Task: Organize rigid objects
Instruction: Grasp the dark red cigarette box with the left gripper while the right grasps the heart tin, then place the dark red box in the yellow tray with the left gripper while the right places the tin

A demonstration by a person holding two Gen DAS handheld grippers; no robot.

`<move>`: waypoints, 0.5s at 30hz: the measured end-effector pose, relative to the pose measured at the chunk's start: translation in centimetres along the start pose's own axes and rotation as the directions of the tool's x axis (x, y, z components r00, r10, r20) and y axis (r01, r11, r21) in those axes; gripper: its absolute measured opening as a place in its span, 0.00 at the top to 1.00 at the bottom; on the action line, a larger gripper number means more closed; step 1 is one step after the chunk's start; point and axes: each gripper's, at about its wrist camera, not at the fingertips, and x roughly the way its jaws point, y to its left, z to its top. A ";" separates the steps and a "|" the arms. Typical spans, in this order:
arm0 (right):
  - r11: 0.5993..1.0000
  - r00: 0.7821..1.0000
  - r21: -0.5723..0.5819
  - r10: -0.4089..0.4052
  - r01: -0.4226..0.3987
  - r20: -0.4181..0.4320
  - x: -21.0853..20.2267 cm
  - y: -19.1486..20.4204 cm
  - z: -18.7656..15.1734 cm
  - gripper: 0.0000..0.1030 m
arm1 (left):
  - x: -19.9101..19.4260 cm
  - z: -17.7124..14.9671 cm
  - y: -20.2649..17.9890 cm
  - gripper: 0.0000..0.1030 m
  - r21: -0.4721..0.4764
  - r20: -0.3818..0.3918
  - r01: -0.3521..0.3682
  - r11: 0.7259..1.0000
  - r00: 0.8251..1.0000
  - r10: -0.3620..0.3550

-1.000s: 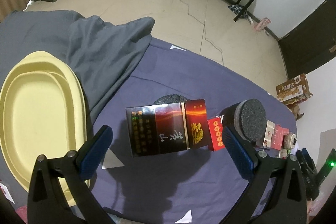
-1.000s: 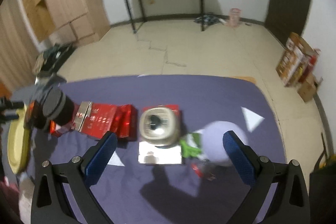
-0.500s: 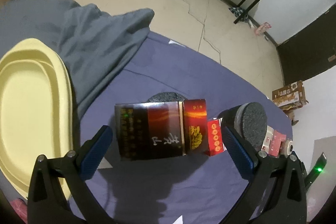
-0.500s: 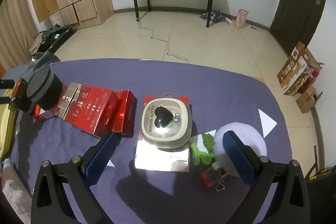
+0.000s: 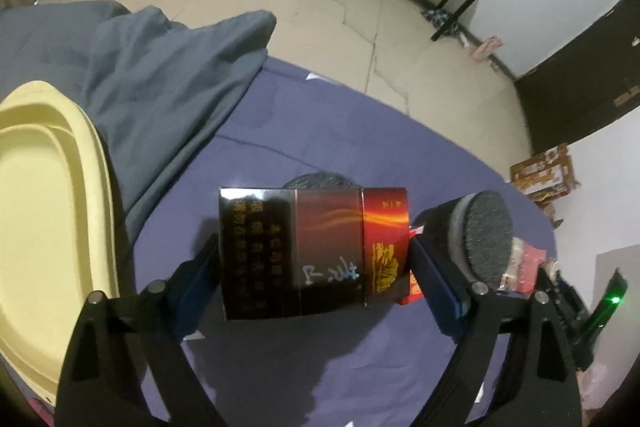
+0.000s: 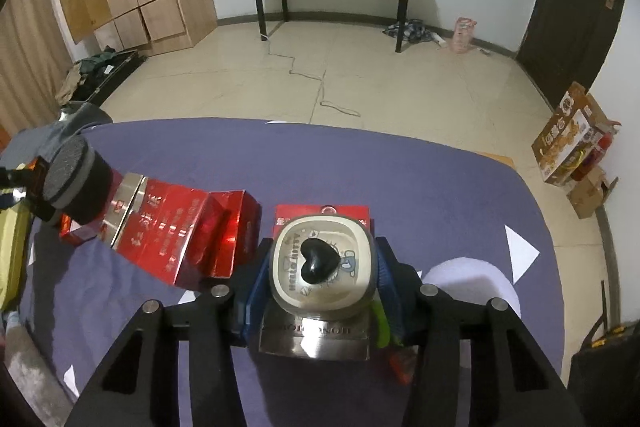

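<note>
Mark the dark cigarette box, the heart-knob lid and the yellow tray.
dark cigarette box (image 5: 296,251), left wrist view, centre of its front face
heart-knob lid (image 6: 322,267), right wrist view, on the black heart knob
yellow tray (image 5: 36,211), left wrist view, bare inner floor

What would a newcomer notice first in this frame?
Probably the dark cigarette carton filling the centre of the left view, clamped between the left hand-held gripper. Next, the cream heart-knob tin gripped by the right hand-held gripper, with shiny red boxes to its left on the purple cloth.
</note>
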 end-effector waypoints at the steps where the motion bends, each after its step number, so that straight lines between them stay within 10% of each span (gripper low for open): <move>1: 1.000 1.000 -0.004 0.001 -0.001 -0.001 -0.2 -0.2 0.0 0.54 | -0.3 0.0 0.0 0.13 -0.002 0.004 0.010 1.000 1.000 -0.010; 9: 0.995 0.993 -0.098 0.022 -0.010 0.119 -5.8 1.2 -0.5 0.54 | -5.9 0.9 1.0 0.13 -0.030 0.093 0.104 0.994 0.991 -0.101; 15: 0.938 0.934 -0.248 0.295 -0.243 0.203 -12.6 11.4 1.2 0.54 | -13.0 4.6 4.2 0.13 -0.008 0.198 0.030 1.000 0.980 -0.028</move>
